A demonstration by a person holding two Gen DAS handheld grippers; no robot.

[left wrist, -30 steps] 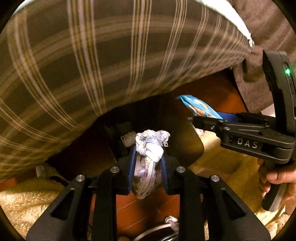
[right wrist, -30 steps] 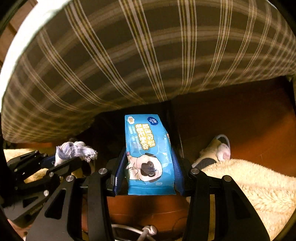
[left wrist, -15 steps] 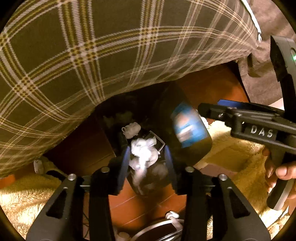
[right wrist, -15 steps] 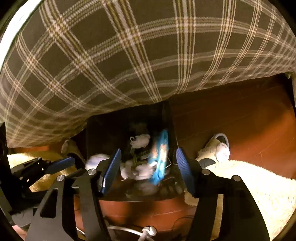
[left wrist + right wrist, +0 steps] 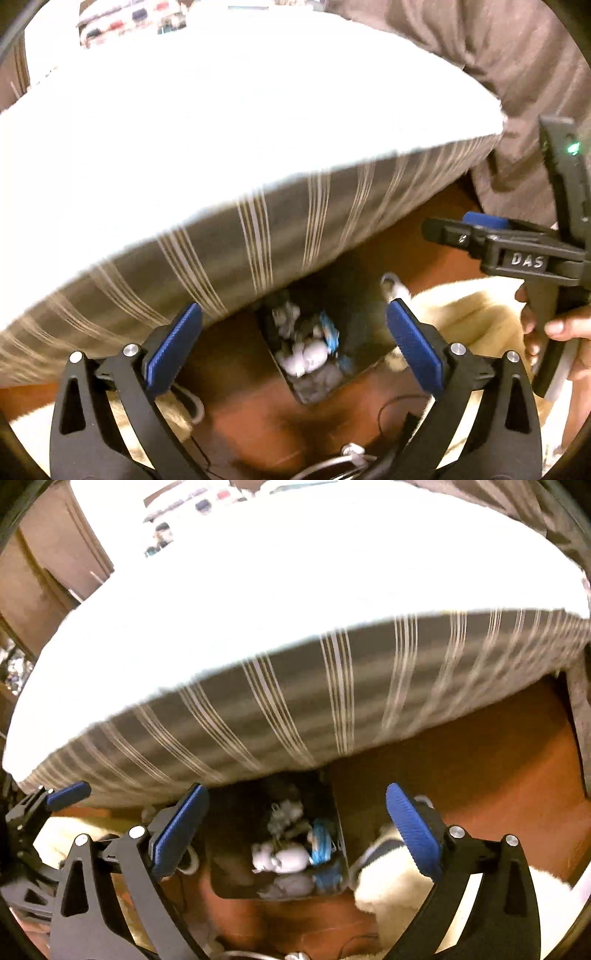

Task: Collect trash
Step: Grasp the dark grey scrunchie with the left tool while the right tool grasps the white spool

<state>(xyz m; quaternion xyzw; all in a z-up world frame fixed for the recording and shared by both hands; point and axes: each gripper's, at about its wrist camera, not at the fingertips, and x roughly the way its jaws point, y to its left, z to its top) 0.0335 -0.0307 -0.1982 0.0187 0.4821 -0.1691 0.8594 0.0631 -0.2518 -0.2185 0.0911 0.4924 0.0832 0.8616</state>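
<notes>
Left gripper [image 5: 293, 336] jaws opening, wide, nothing between them; right gripper [image 5: 297, 821] likewise (both empty). Bin [image 5: 221, 849] sits on the floor directly below and ahead of both, partly under the striped bed edge [image 5: 295, 701]. Crumpled tissues [image 5: 282, 858] and blue wrapper [image 5: 321, 843] lie inside it. Neither hand is clearly nearer.

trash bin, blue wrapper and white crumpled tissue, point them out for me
trash bin [image 5: 341, 834], right wrist view, on its right wall
blue wrapper [image 5: 320, 843], right wrist view, on its crumpled middle
white crumpled tissue [image 5: 284, 860], right wrist view, on its rounded front
</notes>
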